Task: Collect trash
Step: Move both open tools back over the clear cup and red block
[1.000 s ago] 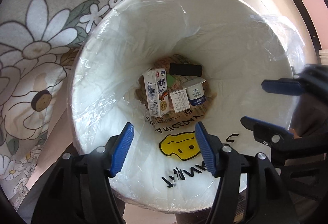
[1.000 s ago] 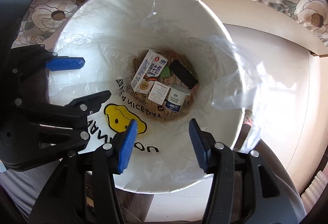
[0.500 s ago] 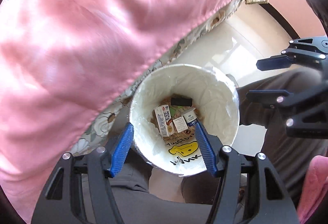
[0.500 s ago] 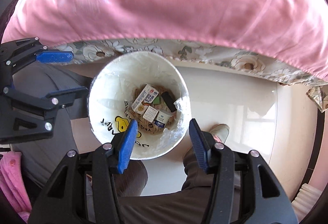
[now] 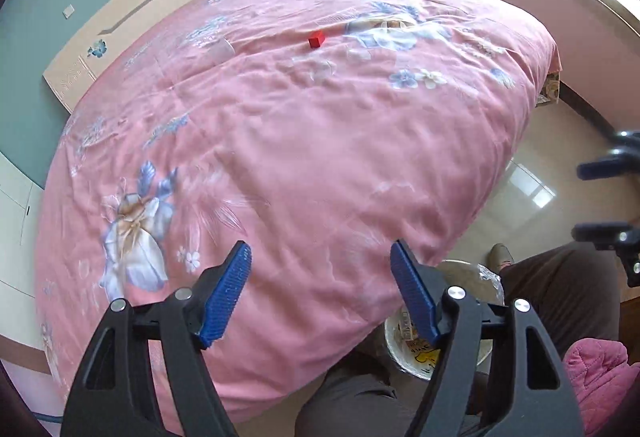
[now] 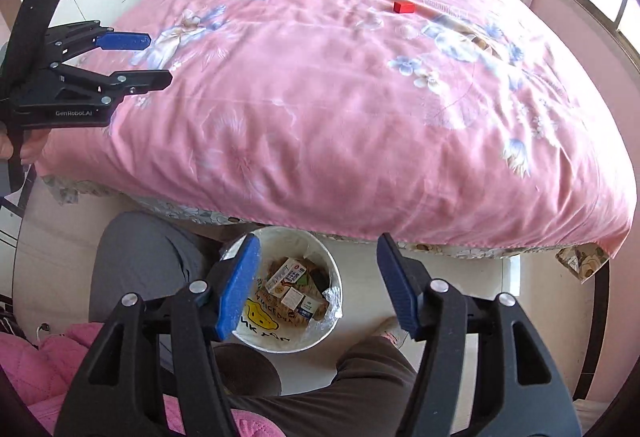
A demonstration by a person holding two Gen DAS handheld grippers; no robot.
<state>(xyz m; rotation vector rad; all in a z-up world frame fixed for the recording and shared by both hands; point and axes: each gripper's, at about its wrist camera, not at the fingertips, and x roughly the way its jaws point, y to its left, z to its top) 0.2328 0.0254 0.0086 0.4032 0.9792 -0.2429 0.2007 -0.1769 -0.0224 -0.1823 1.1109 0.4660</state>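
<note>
Both claws have come up out of the white bin [image 6: 288,289] and now look across the pink quilt [image 6: 340,97] of the bed, where a second ago each view was filled by the bin's lined inside. The left claw [image 5: 320,293] and right claw [image 6: 316,285] are both empty, their blue pads spread and opening wider, nothing between them. That reads as one drop finished and the search for the next piece begun. The bin stands on the floor at the foot of the bed, between the person's legs, already holding a milk carton [image 6: 287,274] and a few small boxes and a cup on a printed bag. The likely next target is the small red block [image 6: 404,6] lying far up the quilt (well apart from both claws, so a long reach). From the left wrist the bin is mostly cut off behind the right-hand finger and the quilt's edge. Pale, clear-looking shapes near the red block could be more rubbish, but they are too faint to name.
</note>
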